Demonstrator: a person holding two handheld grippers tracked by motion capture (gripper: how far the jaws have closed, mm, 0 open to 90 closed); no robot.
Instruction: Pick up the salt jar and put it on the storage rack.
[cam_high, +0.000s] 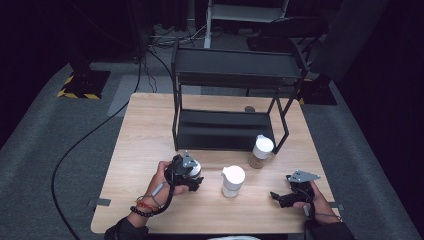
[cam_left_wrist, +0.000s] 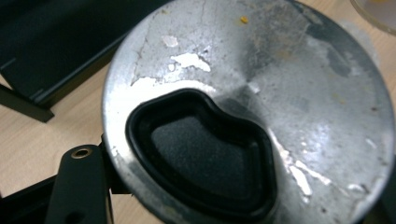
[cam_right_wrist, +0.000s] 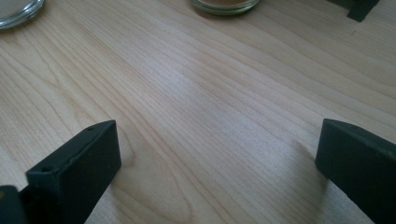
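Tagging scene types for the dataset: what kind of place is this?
Likely a lab or studio set up for recording, not a kitchen. A small wooden table stands on grey carpet in a dark room, with hazard-striped stand feet and loose cables on the floor, plus a staged black two-tier rack.

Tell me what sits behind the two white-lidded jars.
Behind the white-lidded jars stands a black two-tier rack; its lower shelf looks bare. A small round object lies beyond it. The rack hides the tabletop underneath.

The metal lid (cam_left_wrist: 261, 84) looks scuffed and dull-shiny with a matt black rubbery inset; the table (cam_right_wrist: 210, 93) is smooth pale wood.
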